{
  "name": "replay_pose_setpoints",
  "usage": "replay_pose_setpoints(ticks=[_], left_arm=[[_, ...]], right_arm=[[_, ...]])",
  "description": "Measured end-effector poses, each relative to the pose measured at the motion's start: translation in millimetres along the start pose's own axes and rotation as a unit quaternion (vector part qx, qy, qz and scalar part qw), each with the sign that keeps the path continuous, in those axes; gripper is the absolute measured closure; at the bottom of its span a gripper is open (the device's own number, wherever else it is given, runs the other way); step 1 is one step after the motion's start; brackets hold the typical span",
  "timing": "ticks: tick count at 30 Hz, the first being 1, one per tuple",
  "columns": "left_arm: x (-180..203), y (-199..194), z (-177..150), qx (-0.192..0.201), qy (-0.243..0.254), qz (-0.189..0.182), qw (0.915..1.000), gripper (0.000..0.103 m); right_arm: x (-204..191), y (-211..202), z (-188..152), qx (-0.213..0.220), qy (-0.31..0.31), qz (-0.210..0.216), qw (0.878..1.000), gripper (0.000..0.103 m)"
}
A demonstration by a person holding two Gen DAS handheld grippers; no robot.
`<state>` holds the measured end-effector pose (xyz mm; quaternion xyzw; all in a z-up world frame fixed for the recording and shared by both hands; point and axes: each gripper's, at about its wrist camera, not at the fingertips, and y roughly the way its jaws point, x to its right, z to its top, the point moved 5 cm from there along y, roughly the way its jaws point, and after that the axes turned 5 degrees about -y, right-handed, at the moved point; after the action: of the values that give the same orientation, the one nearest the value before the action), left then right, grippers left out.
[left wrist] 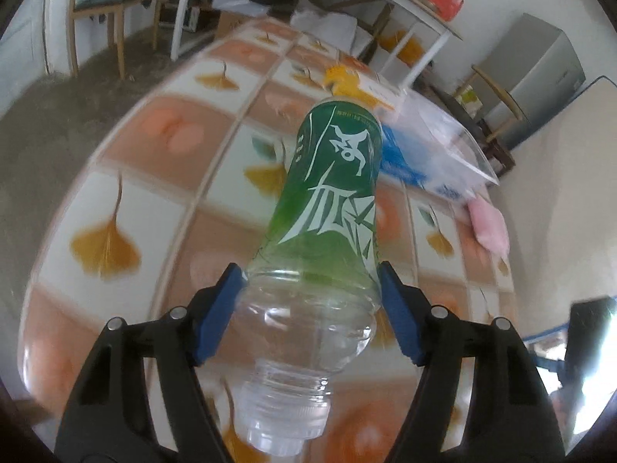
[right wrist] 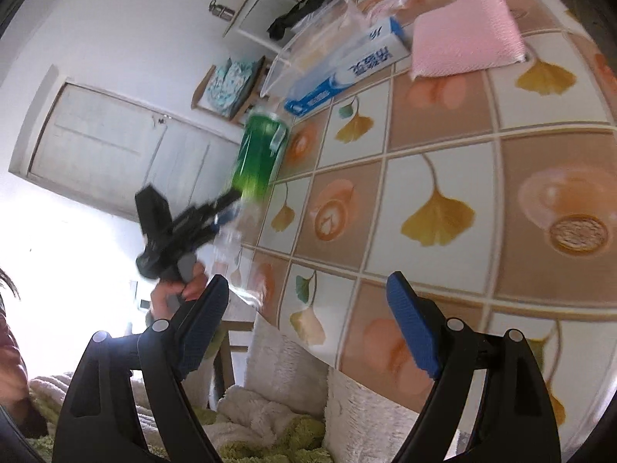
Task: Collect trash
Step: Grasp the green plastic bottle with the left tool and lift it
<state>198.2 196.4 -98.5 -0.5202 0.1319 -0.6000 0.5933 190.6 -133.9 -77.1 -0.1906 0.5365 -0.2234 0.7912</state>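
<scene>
Here, my left gripper (left wrist: pixel 310 308) has its 2 blue pads against the clear shoulder of an empty plastic bottle (left wrist: pixel 327 208), 1 on each side, clamped on it. No earlier view is available to me. The bottle is uncapped, its threaded neck pointing back toward my left wrist camera and its base pointing away over the table (left wrist: pixel 115 177). Its green label carries large white brush-style characters, which I cannot read with confidence; fine print near the base is too small to make out.

In the right wrist view the same bottle (right wrist: pixel 258 158) is motion-blurred and held off the table's far edge by the left gripper (right wrist: pixel 227 208), with the person's hand (right wrist: pixel 181 289) on its handle. My right gripper (right wrist: pixel 308 324) has its fingers well apart, nothing between them, above the tablecloth's ginkgo-leaf and coffee-cup print.

Other items on the table: a blue-and-white carton (right wrist: pixel 347 73) with printed Chinese characters, blurred and partly cut off; a pink cloth (right wrist: pixel 466 34) just beside it; a clear plastic container (left wrist: pixel 443 135) touching the carton's far side, contents indistinct; a yellow object (left wrist: pixel 343 81) behind the bottle, largely hidden.

Below the table edge, fluffy white and green fabric (right wrist: pixel 270 416) shows, partly hidden by my gripper.
</scene>
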Motion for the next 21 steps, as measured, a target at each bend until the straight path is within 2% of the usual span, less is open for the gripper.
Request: replay_pose_setpoints(ticks=[6,7,9,11,13,20,21], left_arm=[[-6,-28,-48,-0.044,-0.026,-0.02,0.9985,0.034],[-4,-30,-51,-0.049,-0.024,-0.025,0.9982,0.029],[1,-36,-52,-0.048,-0.01,-0.031,0.9983,0.024],[6,-41,-47,-0.03,0.022,-0.009,0.9993,0.022],[13,-39,-40,-0.027,0.044,-0.002,0.9986,0.021],[33,-3,-31,-0.086,0.085,-0.015,0.9926,0.022],[36,2,-32,-0.095,0.087,-0.019,0.9914,0.025]], right_arm=[[-3,-7,1,0.016,-0.009,-0.007,1.0,0.021],[-2,-10,1,0.017,-0.01,-0.007,1.0,0.021],[-2,-10,1,0.016,-0.011,-0.008,1.0,0.021],[-2,-10,1,0.016,-0.014,-0.01,1.0,0.021],[-4,-9,1,0.016,-0.018,-0.013,1.0,0.021],[-3,-11,-1,0.016,-0.021,-0.032,0.999,0.021],[-2,-12,0,0.017,-0.022,-0.038,0.999,0.021]])
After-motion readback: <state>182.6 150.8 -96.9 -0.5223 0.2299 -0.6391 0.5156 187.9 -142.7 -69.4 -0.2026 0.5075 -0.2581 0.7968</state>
